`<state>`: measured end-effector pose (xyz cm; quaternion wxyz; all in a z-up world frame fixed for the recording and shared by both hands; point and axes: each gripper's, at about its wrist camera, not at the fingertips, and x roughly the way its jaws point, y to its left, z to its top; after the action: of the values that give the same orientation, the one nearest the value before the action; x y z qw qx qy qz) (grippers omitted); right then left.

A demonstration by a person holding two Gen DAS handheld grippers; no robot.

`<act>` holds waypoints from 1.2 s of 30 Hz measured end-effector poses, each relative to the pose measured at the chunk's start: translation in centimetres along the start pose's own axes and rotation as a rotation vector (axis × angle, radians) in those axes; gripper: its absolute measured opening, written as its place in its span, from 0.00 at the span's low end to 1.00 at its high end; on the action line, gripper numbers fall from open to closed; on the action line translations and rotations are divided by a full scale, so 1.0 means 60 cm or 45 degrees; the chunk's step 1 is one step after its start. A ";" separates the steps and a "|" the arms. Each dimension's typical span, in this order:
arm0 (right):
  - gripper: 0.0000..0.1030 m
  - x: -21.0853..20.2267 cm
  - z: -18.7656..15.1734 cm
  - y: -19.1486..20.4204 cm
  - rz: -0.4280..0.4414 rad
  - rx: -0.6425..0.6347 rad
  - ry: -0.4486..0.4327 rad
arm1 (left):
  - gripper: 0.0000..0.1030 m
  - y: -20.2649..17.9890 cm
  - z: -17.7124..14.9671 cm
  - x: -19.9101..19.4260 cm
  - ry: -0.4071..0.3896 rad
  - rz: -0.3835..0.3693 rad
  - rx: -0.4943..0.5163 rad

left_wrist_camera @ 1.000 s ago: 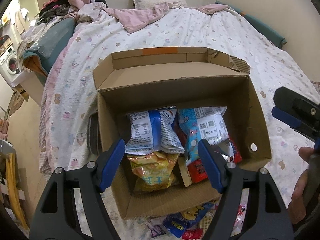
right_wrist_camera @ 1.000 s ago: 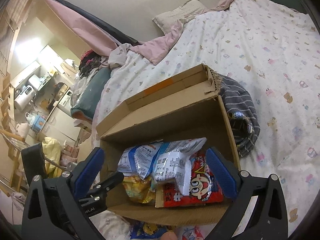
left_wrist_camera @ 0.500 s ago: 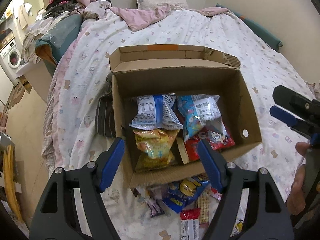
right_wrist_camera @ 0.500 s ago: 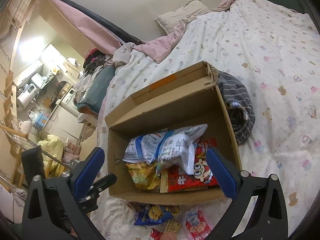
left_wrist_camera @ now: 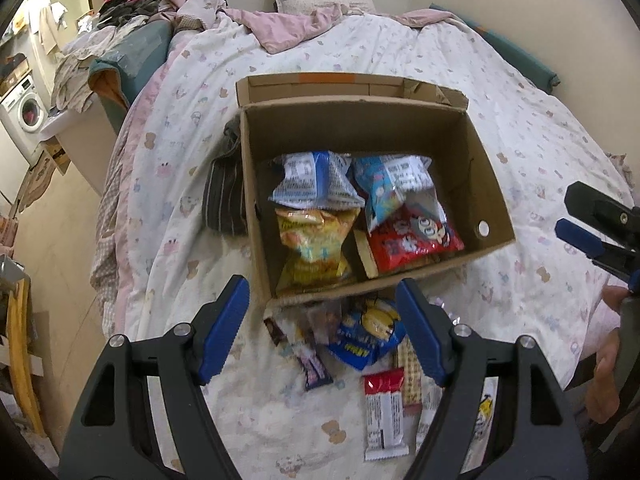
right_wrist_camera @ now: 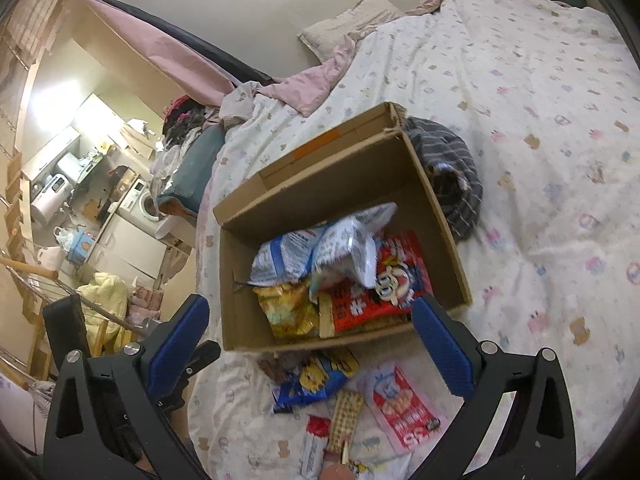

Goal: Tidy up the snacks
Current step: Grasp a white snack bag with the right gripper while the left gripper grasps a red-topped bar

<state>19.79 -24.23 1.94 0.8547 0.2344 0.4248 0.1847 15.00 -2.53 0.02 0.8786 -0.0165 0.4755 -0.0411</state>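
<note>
An open cardboard box (left_wrist_camera: 456, 128) (right_wrist_camera: 440, 216) sits on the bed and holds several snack bags: a blue-white bag (left_wrist_camera: 314, 180), a yellow bag (left_wrist_camera: 316, 248) (right_wrist_camera: 288, 312) and a red bag (left_wrist_camera: 416, 236) (right_wrist_camera: 384, 296). In front of the box lie loose snacks: a blue-yellow bag (left_wrist_camera: 368, 332) (right_wrist_camera: 316, 380), a red-white bar (left_wrist_camera: 384, 412), a dark bar (left_wrist_camera: 312, 364) and a pink-red packet (right_wrist_camera: 404, 404). My left gripper (left_wrist_camera: 322, 332) hangs open above the loose snacks, holding nothing. My right gripper (right_wrist_camera: 312, 348) is open too, over the box's near edge and the loose pile.
The bed (left_wrist_camera: 520, 128) has a white patterned cover, a pink blanket (left_wrist_camera: 296, 28) and a pillow at the far end. A striped dark cloth (left_wrist_camera: 224, 196) (right_wrist_camera: 452, 168) lies beside the box. The bed's left edge drops to a floor with a washing machine (left_wrist_camera: 24, 116).
Both grippers have pulled back from the box toward the near side of the bed. The box now looks smaller and the loose snacks in front of it have come into view.
</note>
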 end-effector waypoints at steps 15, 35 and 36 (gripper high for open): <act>1.00 -0.030 -0.050 -0.031 -0.123 0.043 0.041 | 0.71 0.017 -0.040 -0.015 0.014 0.013 -0.020; 1.00 0.093 -0.248 -0.100 -0.159 0.338 0.819 | 0.71 0.047 -0.066 0.010 0.131 -0.005 -0.081; 1.00 0.097 -0.247 -0.096 -0.167 0.310 0.818 | 0.71 0.045 -0.066 0.012 0.134 -0.008 -0.076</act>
<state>11.73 -22.35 -12.84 0.6532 0.2366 0.7052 0.1419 12.23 0.12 -2.93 0.8513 -0.0421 0.5220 -0.0303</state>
